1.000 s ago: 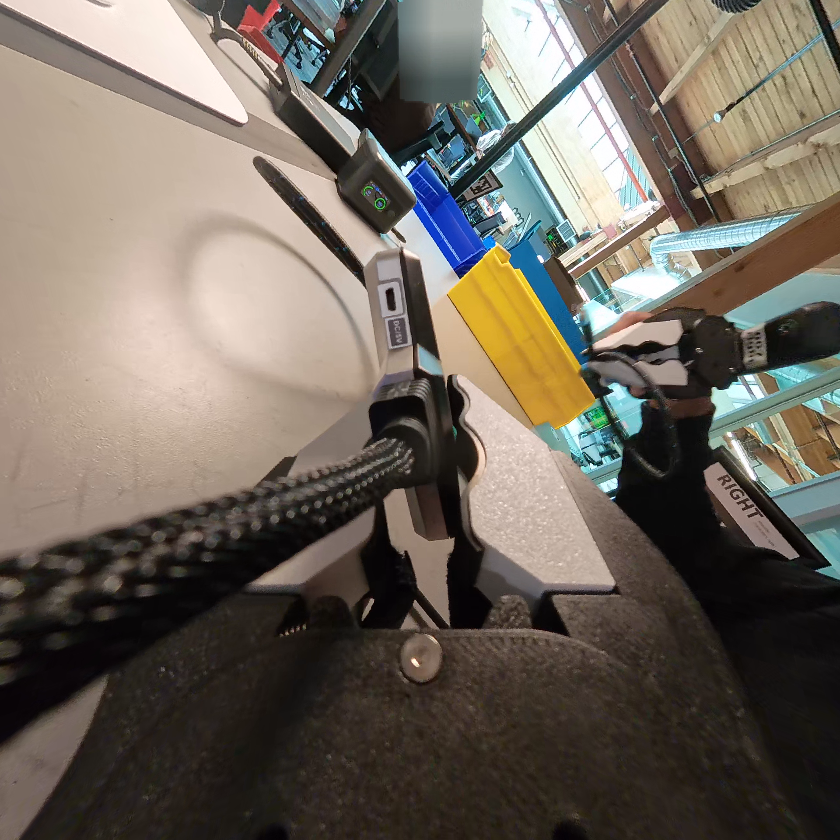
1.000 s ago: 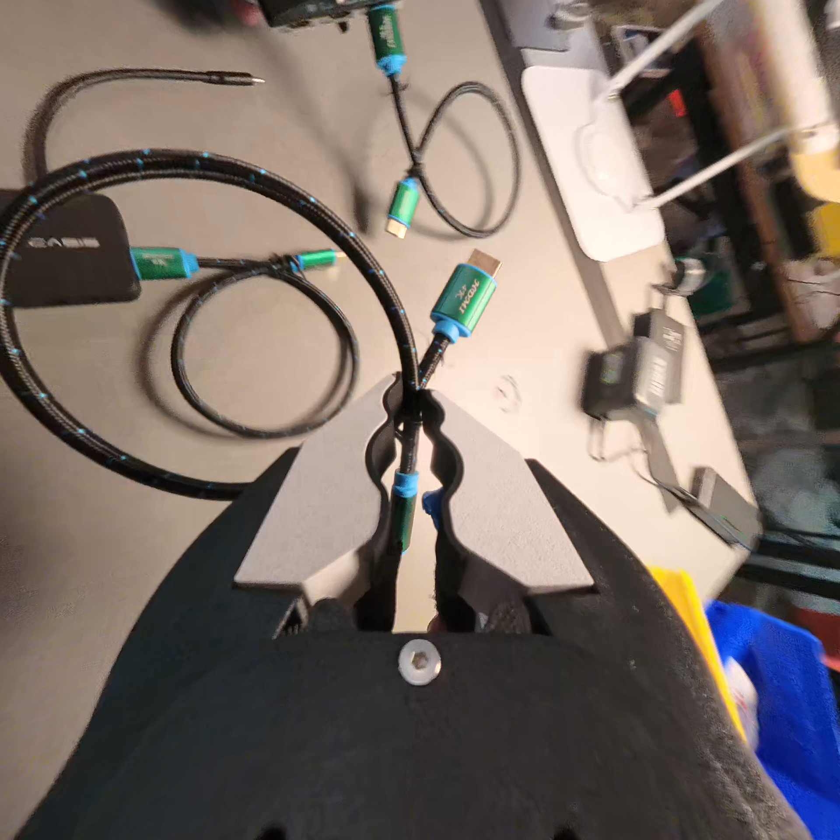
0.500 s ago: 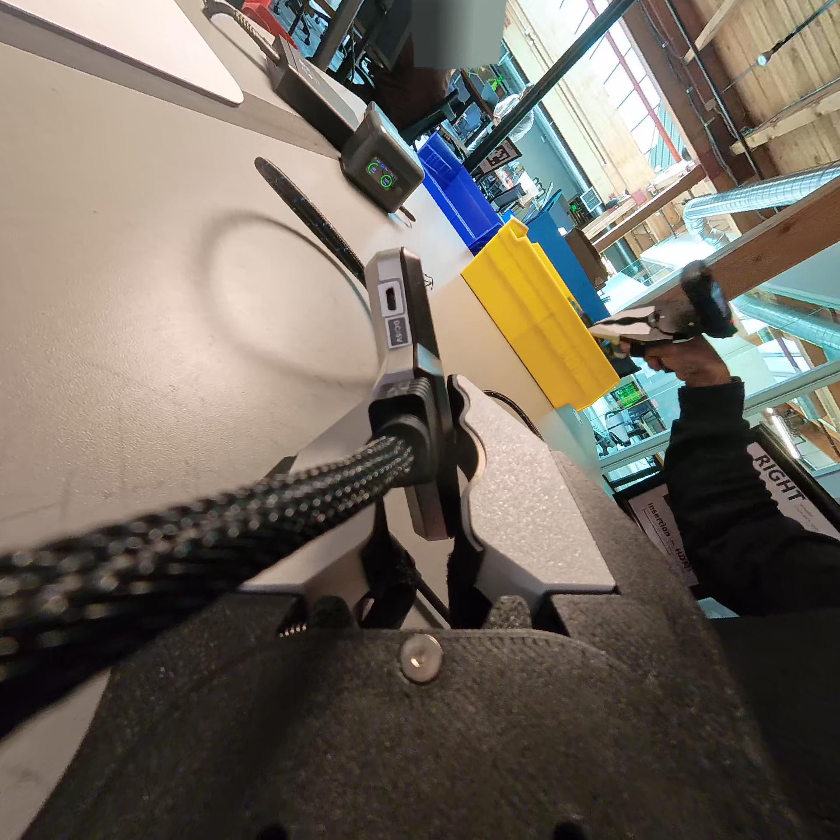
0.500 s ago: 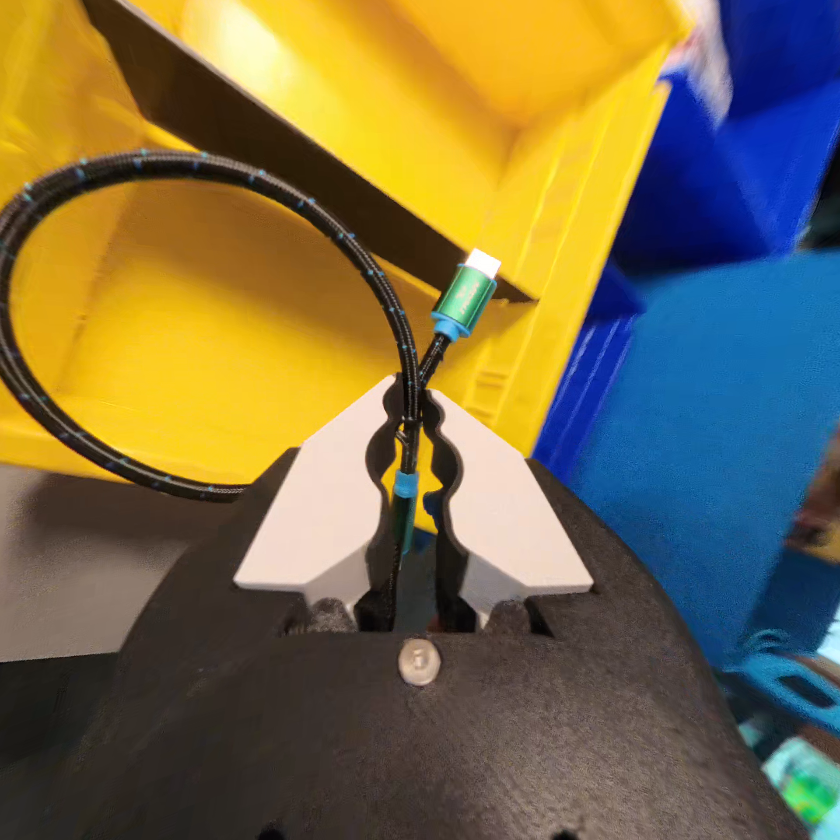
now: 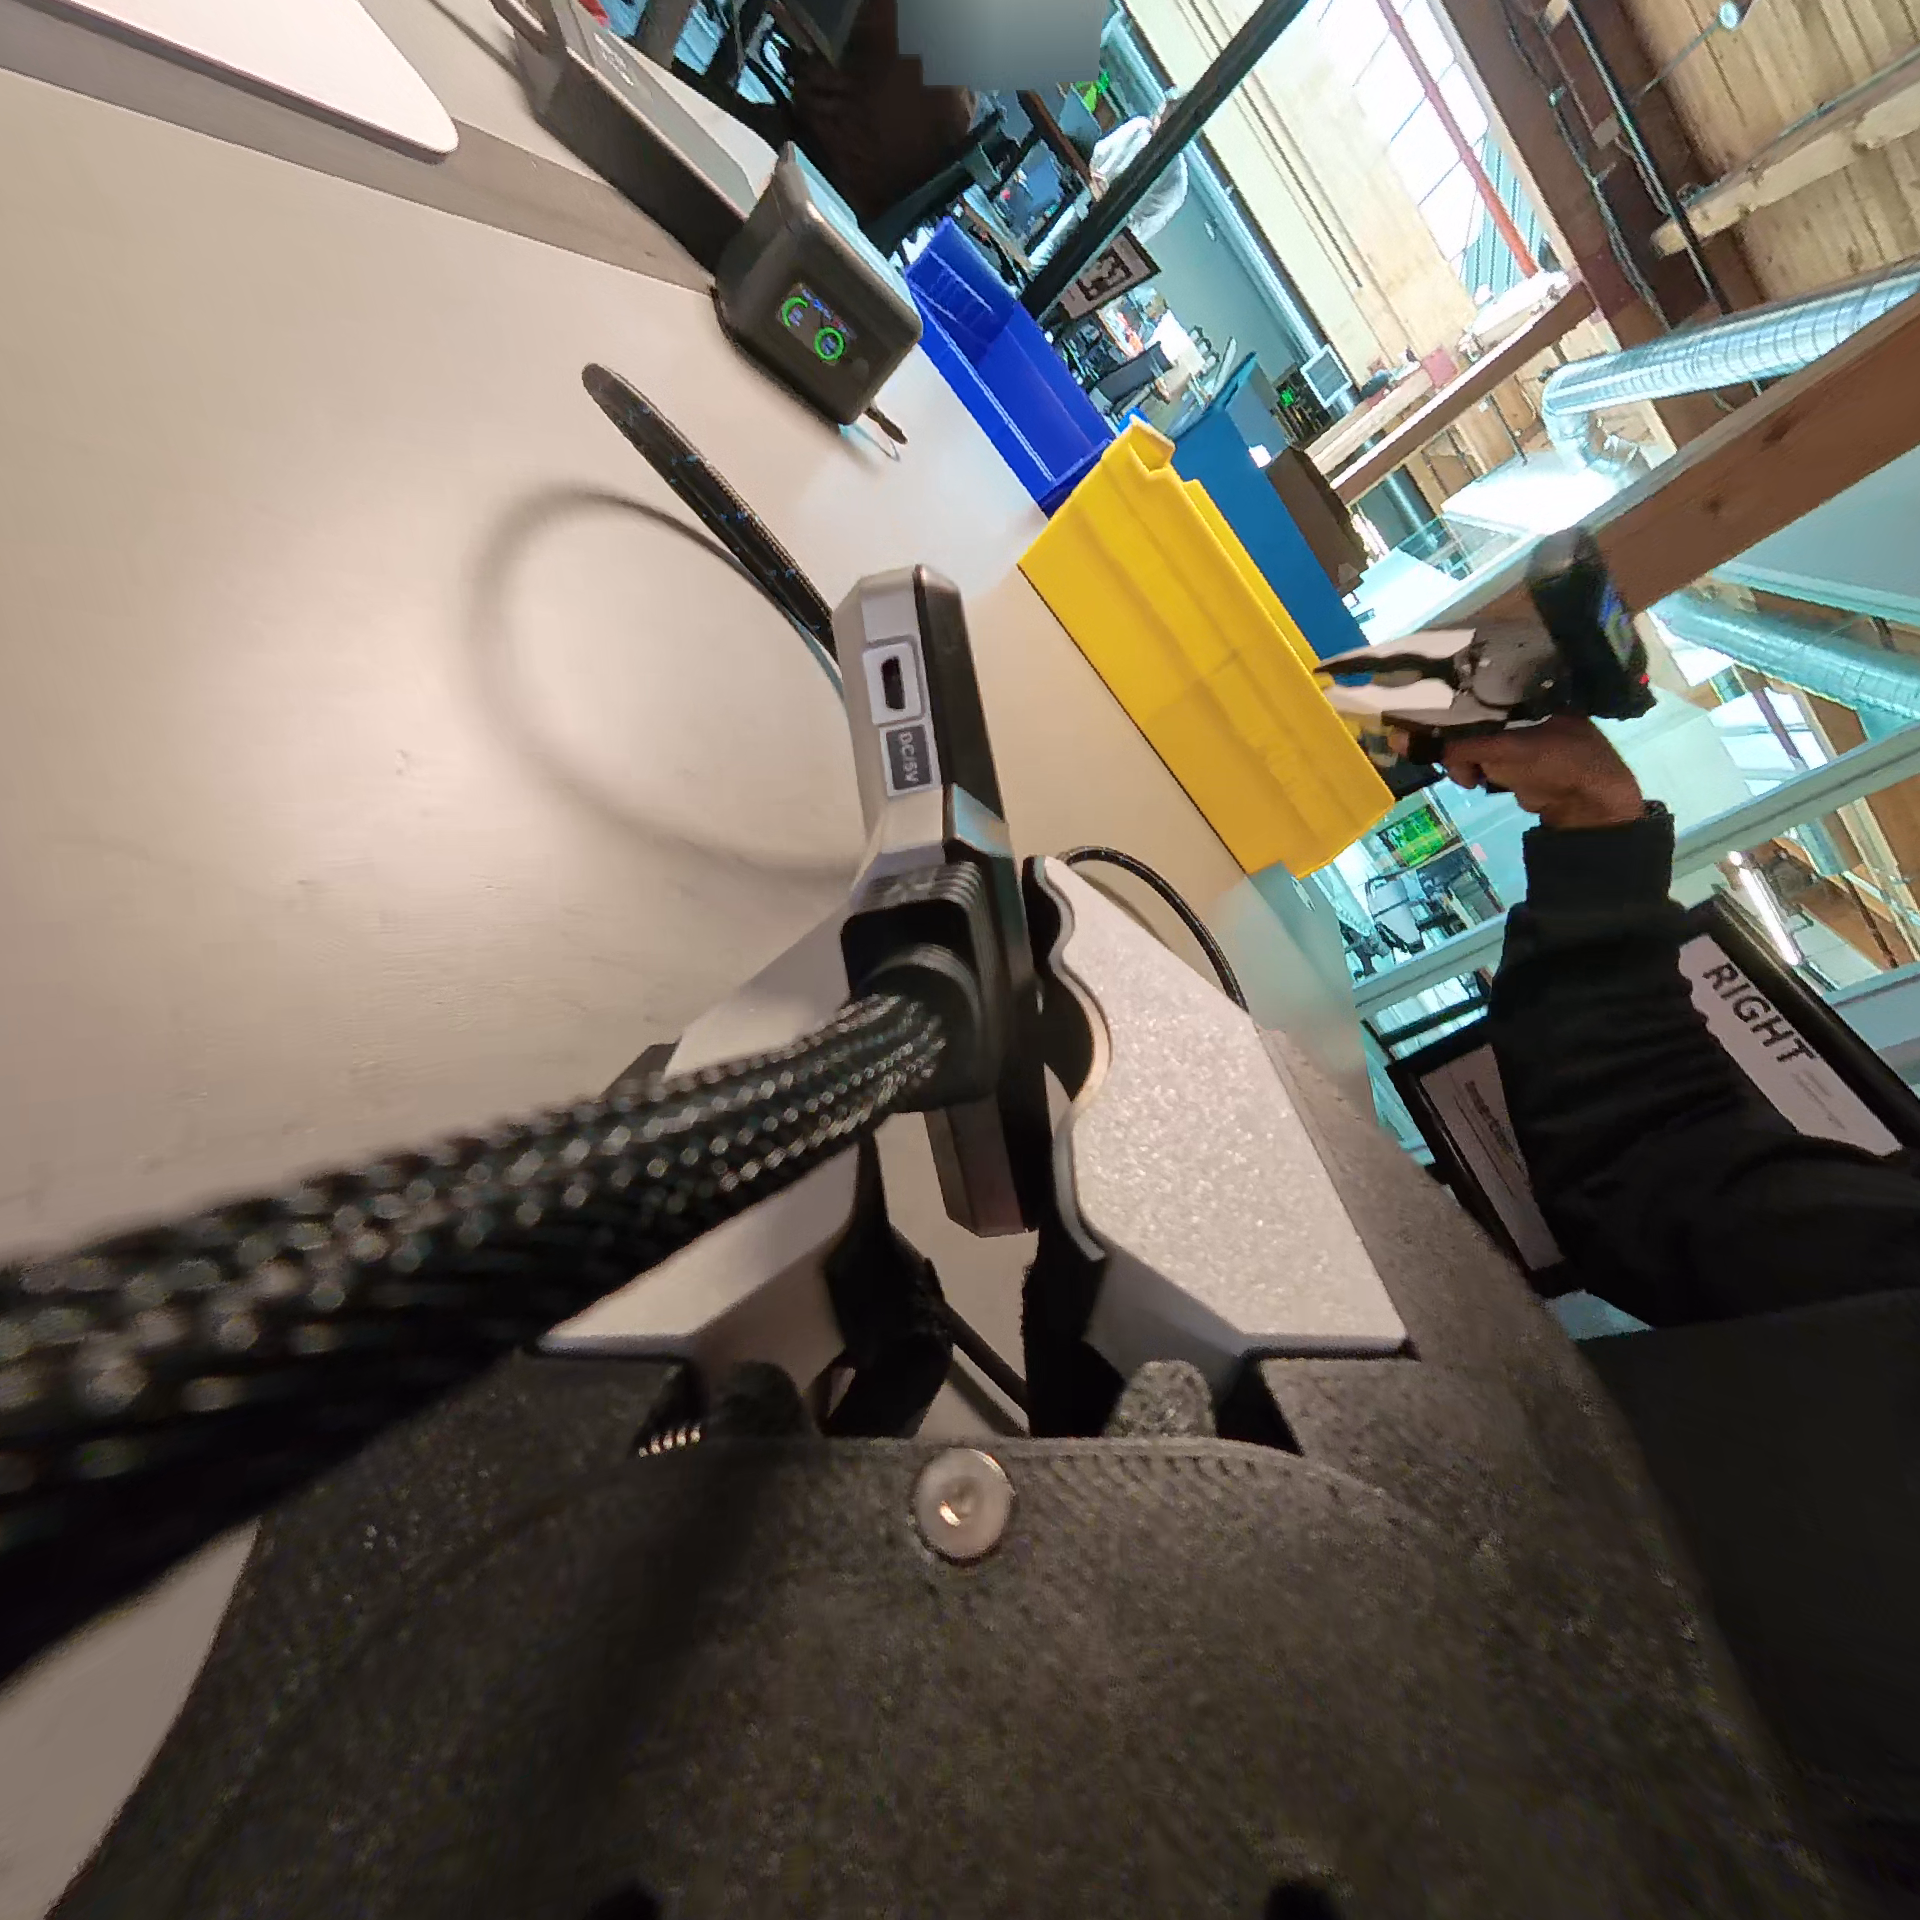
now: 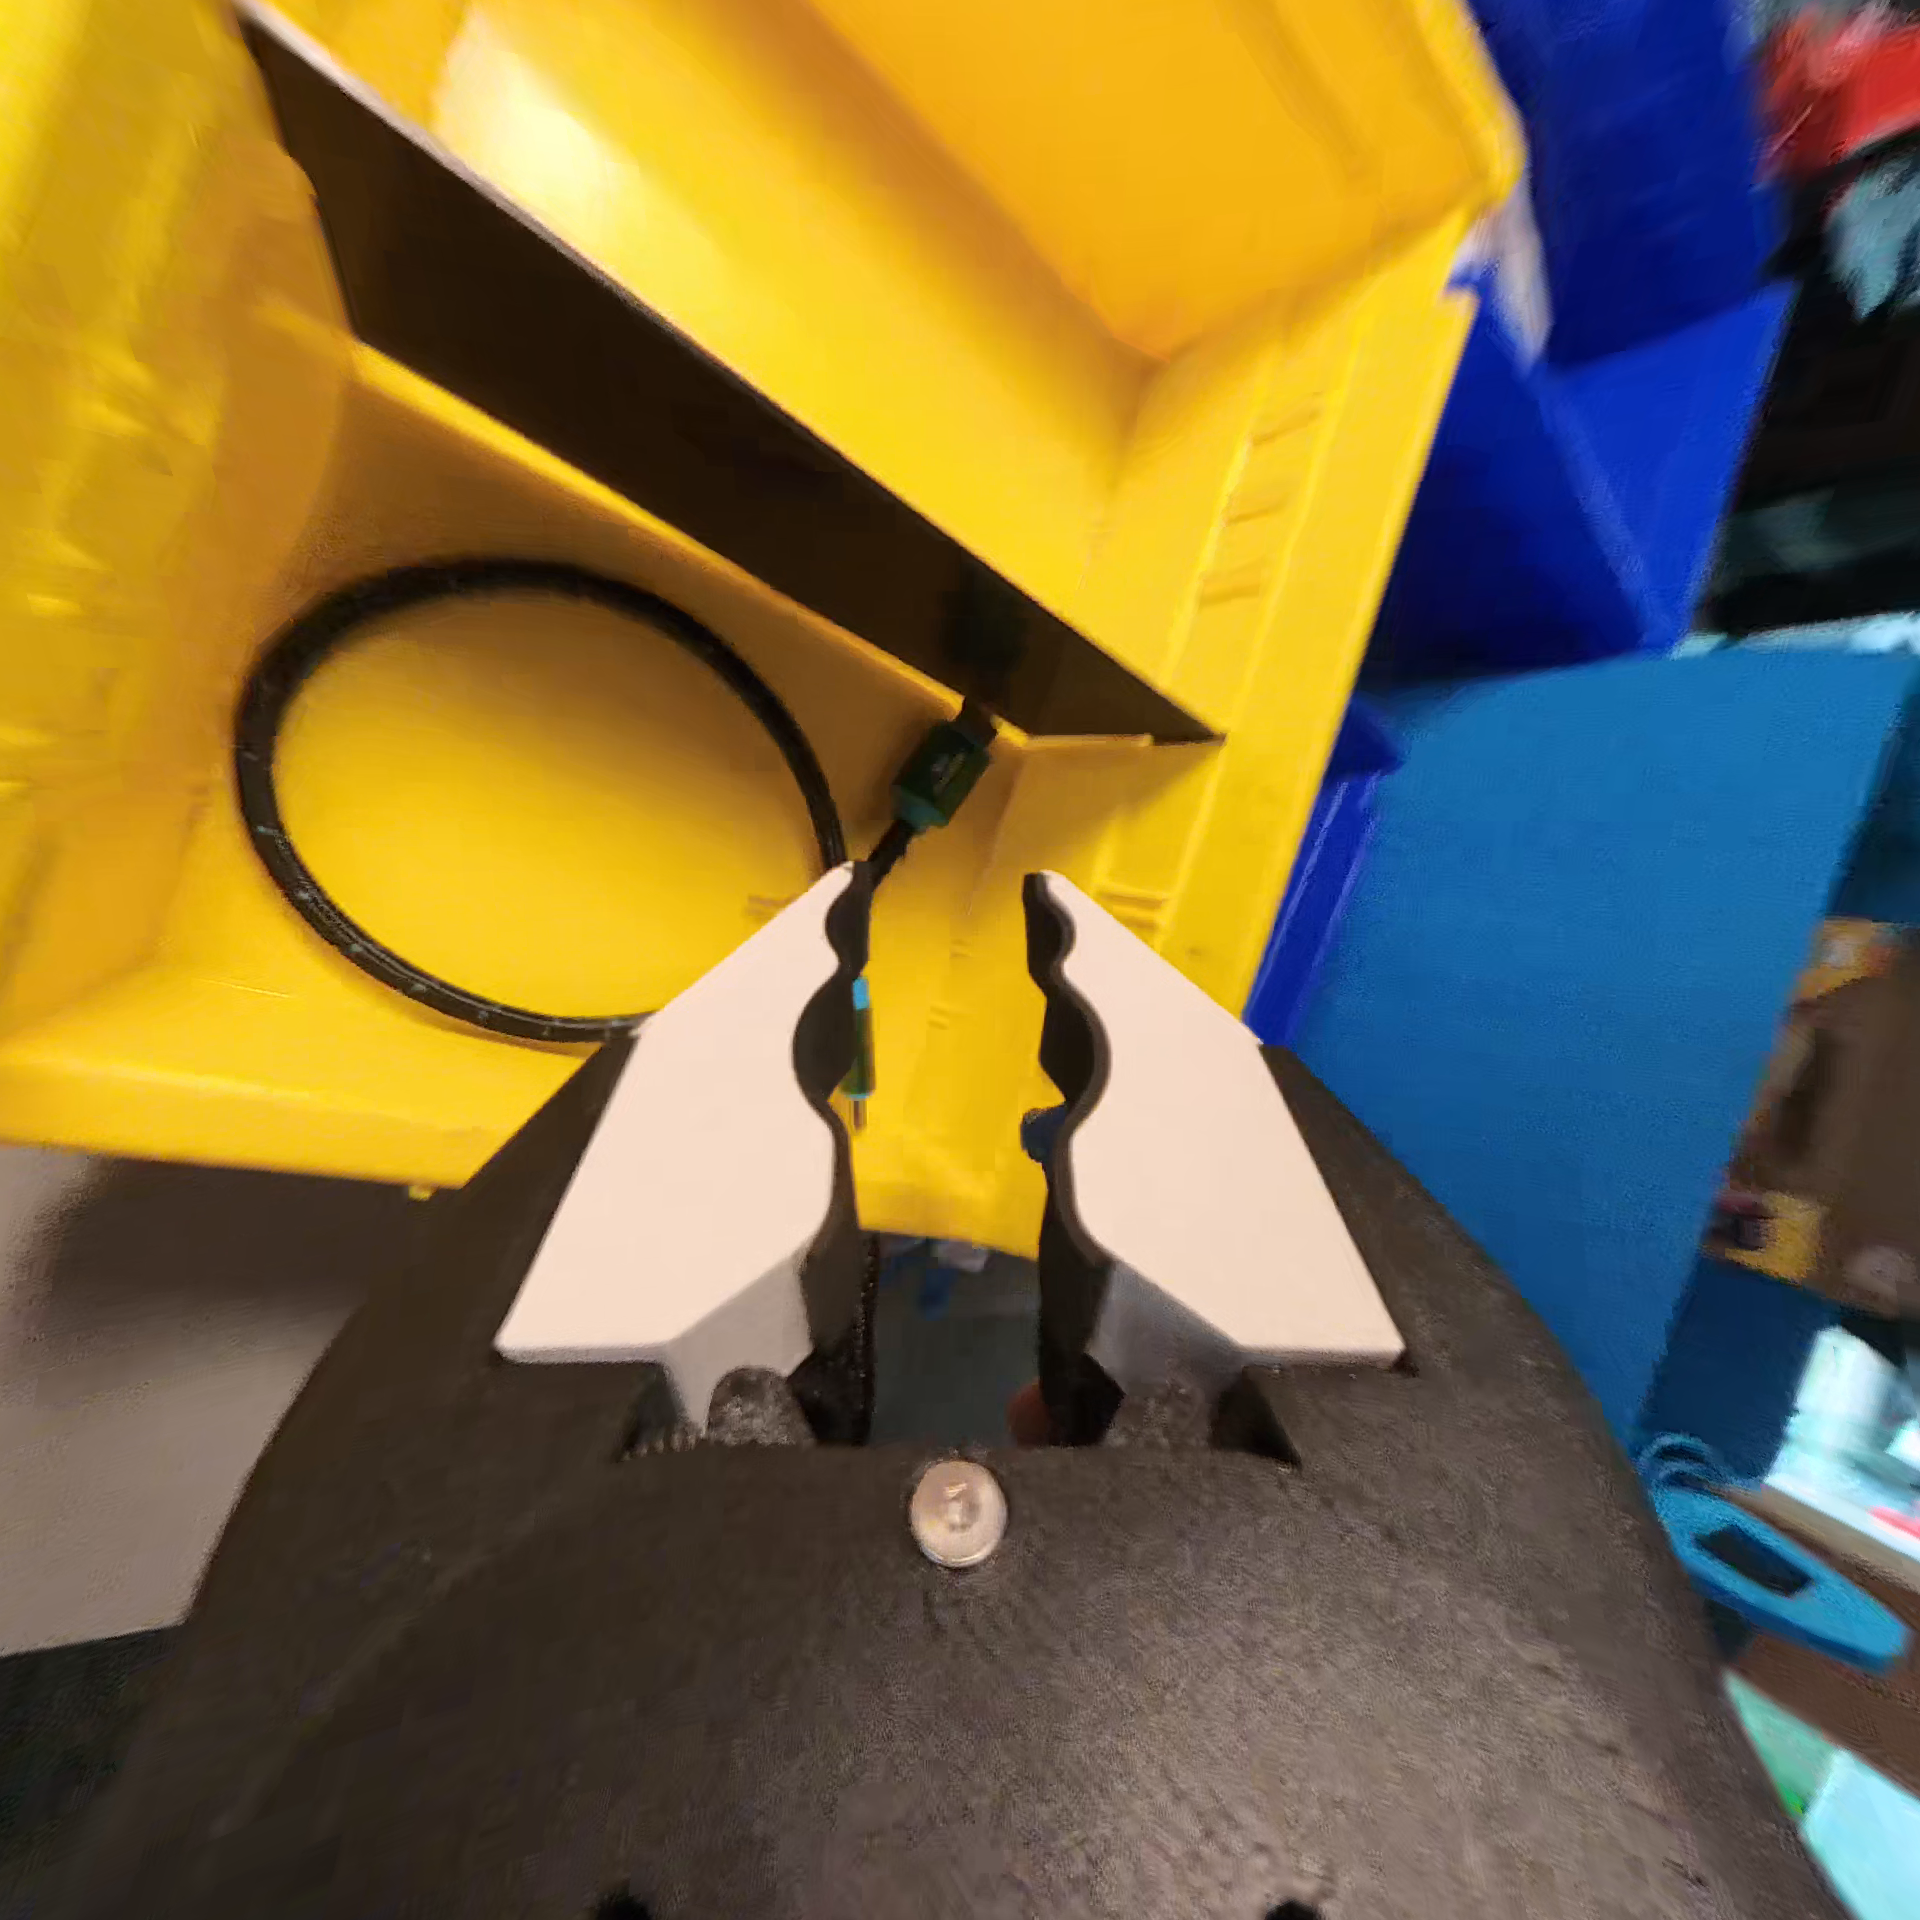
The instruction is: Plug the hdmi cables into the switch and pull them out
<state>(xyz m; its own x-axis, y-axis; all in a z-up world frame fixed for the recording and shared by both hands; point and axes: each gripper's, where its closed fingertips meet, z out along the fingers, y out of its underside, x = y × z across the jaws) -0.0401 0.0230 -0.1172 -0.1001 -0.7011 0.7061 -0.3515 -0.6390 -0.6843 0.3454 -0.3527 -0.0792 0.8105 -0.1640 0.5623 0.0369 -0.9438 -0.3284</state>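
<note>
Currently, the left claw (image 5: 997,904) is closed on the switch (image 5: 940,831), a thin grey-and-black box held on edge at frame centre of the left wrist view. A thick braided cable (image 5: 436,1195) is plugged into the switch's lower port and runs off to the lower left. One port above that plug is vacant. The desk (image 5: 312,520) fills the left half of this view. A small black device (image 5: 816,296) with green indicator rings sits on it at upper centre. Further right stand a blue bin (image 5: 997,353) and a yellow bin (image 5: 1195,665).

The right claw (image 6: 940,883) stands open, with a clear gap between the two grey fingers (image 6: 717,1122). It points into the yellow bin (image 6: 520,312), which fills the upper left of the right wrist view. A thin HDMI cable (image 6: 312,883) lies coiled in the bin's near compartment. Its green plug (image 6: 940,784) sits just above the left fingertip, against the black divider (image 6: 675,436). The cable's other end lies along the inner edge of the left finger; whether it touches that finger cannot be told. In the left wrist view, the right claw (image 5: 1340,691) appears at centre right, at the yellow bin's rim, held by a hand (image 5: 1538,769).
</note>
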